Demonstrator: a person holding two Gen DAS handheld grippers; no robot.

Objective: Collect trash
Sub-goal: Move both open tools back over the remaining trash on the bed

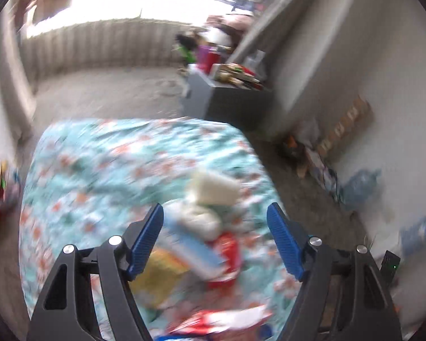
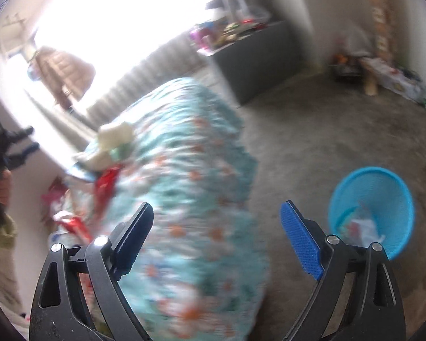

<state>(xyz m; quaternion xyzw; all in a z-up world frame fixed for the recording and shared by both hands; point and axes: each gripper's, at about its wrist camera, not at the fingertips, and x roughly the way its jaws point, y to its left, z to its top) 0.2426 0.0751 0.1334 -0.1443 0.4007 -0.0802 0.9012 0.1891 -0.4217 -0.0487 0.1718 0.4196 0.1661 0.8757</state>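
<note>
Hand-held grippers (2) agape, above trash

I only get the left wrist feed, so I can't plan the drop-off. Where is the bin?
Observer: A blue mesh bin stands on the carpet, right of the floral-covered table, seen from the right wrist view.
Operator: Is anything in it already?
Observer: Yes, some crumpled wrappers lie at its bottom.
Operator: Is the right hand-held gripper carrying anything?
Observer: No, the right hand-held gripper is open with nothing between its fingers.
Operator: And mine?
Observer: The left hand-held gripper is open too, above the trash pile; the right view shows it from the side, held in a hand.
</note>
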